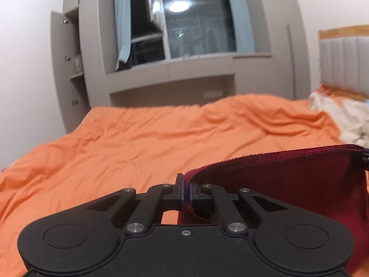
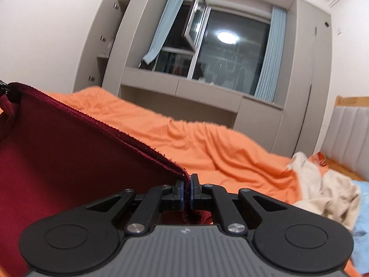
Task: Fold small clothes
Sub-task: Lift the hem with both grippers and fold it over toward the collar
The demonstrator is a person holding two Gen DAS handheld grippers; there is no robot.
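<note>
— Two corners of one dark red garment [image 1: 288,184] are seen to be held, one per tool. What is shown in the left wrist view?

— The left tool [image 1: 186,192] is closed almost fully, with the garment's hemmed corner pinched between its blue pads. The cloth is stretched from lower centre to the right edge of the frame, above the orange bed cover [image 1: 138,143]. A pale heap of clothes [image 1: 346,120] is seen at the right edge.

— And in the right wrist view?

— The right tool [image 2: 186,192] is likewise clamped shut on the other corner, and the red garment [image 2: 69,152] is spread across the lower left of the frame, its top edge drawn taut. Cream and blue clothes [image 2: 327,194] are piled at lower right.

— What could go wrong?

— Only a narrow strip of hem appears to be gripped at each side. If the tools were pulled further apart, a corner could be slipped from the pads. If one were lowered faster, the fabric could be laid down skewed or bunched, and the fold spoiled.
</note>
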